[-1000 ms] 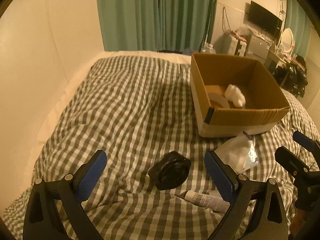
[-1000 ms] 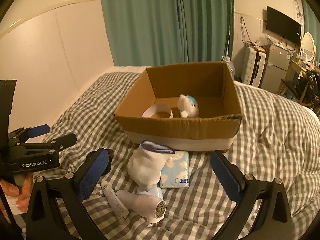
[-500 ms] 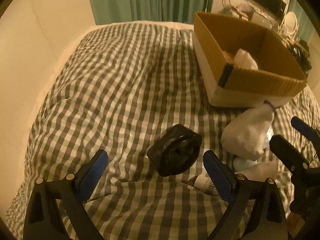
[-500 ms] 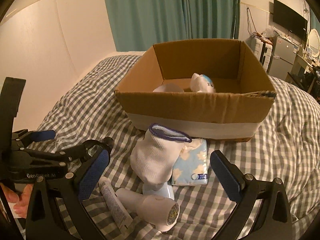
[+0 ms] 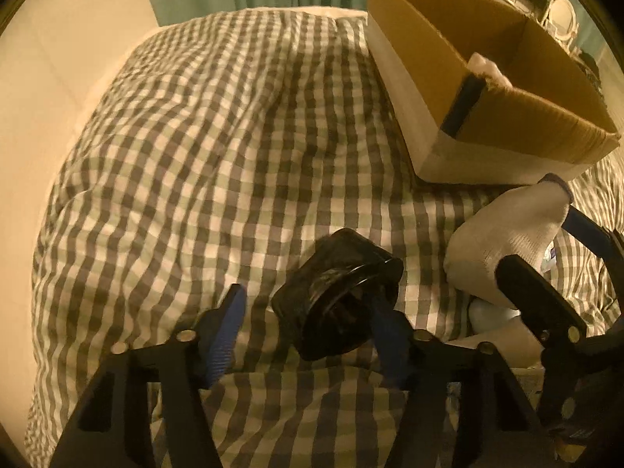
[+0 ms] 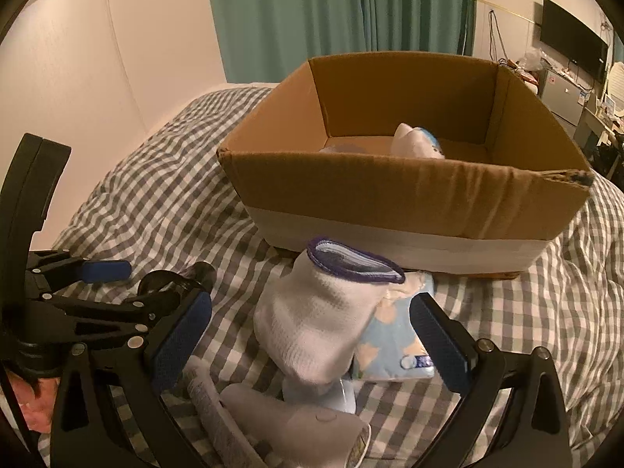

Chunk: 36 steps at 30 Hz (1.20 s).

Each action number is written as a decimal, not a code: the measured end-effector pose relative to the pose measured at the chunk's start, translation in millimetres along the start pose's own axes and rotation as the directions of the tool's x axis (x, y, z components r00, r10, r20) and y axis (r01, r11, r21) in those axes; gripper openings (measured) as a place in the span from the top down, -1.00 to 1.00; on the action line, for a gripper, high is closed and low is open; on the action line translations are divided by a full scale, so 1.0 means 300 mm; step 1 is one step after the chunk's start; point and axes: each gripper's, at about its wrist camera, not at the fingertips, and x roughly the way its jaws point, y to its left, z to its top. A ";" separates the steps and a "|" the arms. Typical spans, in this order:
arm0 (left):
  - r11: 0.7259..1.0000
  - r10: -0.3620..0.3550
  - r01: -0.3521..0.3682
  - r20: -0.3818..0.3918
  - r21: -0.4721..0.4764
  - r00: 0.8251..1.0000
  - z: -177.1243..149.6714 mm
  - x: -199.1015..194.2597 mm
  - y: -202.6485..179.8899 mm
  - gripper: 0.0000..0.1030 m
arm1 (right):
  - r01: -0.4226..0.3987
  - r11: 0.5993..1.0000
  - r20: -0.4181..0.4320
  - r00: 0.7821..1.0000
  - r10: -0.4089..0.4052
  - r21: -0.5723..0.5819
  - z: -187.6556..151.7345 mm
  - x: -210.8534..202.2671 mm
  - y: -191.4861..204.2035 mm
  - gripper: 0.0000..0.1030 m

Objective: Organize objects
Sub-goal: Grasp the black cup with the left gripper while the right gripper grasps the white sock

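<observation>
— On the checked bed (image 5: 218, 124), where did your left hand-held gripper (image 5: 308, 319) stand?

— Low over the bedding, you held it with its blue pads parted around the black round object (image 5: 339, 292). The right pad lay against the object's side; the left pad stood apart from it, so the jaws were released, not clenched on it.

— And your right hand-held gripper (image 6: 312, 331)?

— You kept it spread wide, grasping nothing. Between its fingers lay the white sock (image 6: 316, 323) with the purple cuff, slumped over a blue patterned tissue pack (image 6: 394, 347). Near the camera, a white hair dryer (image 6: 304, 429) and a small tube (image 6: 218, 425) lay on the cover, partly blurred.

— Where was the cardboard box (image 6: 409, 195)?

— It sat open on the bed just behind the sock, its lower wall banded with pale tape. Inside it you could see a white and blue soft item (image 6: 417, 140) and, at the rim's edge, part of a pale ring; what that was could not be told.

— How did the two tools stand to each other?

— Your left one appeared at the left of the right camera's view, beside the sock pile, with the black object in its jaws' span. Green curtains (image 6: 343, 11) hung beyond the bed.
</observation>
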 end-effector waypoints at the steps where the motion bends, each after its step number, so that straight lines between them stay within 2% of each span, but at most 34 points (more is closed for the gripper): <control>1: 1.000 -0.004 0.004 -0.009 0.001 1.000 0.003 0.012 -0.004 0.02 | -0.001 1.000 -0.002 1.000 0.001 -0.005 0.001 0.007 0.004 -0.98; 5: 1.000 -0.026 0.026 -0.036 -0.007 0.999 0.011 0.047 -0.005 0.50 | 0.010 1.000 -0.021 1.000 -0.011 -0.017 0.004 0.040 0.019 -0.92; 7: 0.999 -0.036 0.036 -0.031 -0.004 0.999 0.007 0.049 -0.009 0.61 | 0.010 1.000 -0.047 0.999 -0.011 -0.020 0.000 0.063 0.023 -0.75; 9: 0.999 -0.034 0.035 -0.021 0.009 0.999 0.004 0.045 -0.022 0.68 | 0.008 1.000 -0.067 0.998 -0.009 -0.013 -0.006 0.077 0.018 -0.72; 11: 0.999 -0.030 0.030 -0.011 0.024 0.999 0.002 0.039 -0.035 0.73 | 0.007 1.000 -0.077 0.997 -0.007 0.001 -0.009 0.085 0.005 -0.56; 12: 0.999 -0.030 0.030 0.000 0.033 1.000 0.000 0.032 -0.044 0.75 | 0.013 1.000 -0.079 0.997 -0.013 0.007 -0.010 0.085 -0.002 -0.31; 16: 0.998 -0.020 0.019 0.029 0.056 0.999 -0.004 0.012 -0.069 0.80 | -0.016 1.000 -0.076 0.997 0.017 0.016 -0.018 0.074 -0.013 -0.16; 24: 0.997 0.009 -0.014 0.072 0.070 0.997 0.025 -0.069 -0.058 0.82 | -0.019 1.000 -0.053 0.998 0.019 0.000 -0.029 0.022 -0.020 -0.10; 36: 0.999 0.036 -0.040 0.142 0.029 0.989 -0.037 -0.186 -0.066 0.83 | -0.009 0.999 -0.008 1.000 0.009 -0.037 -0.031 -0.077 -0.009 -0.09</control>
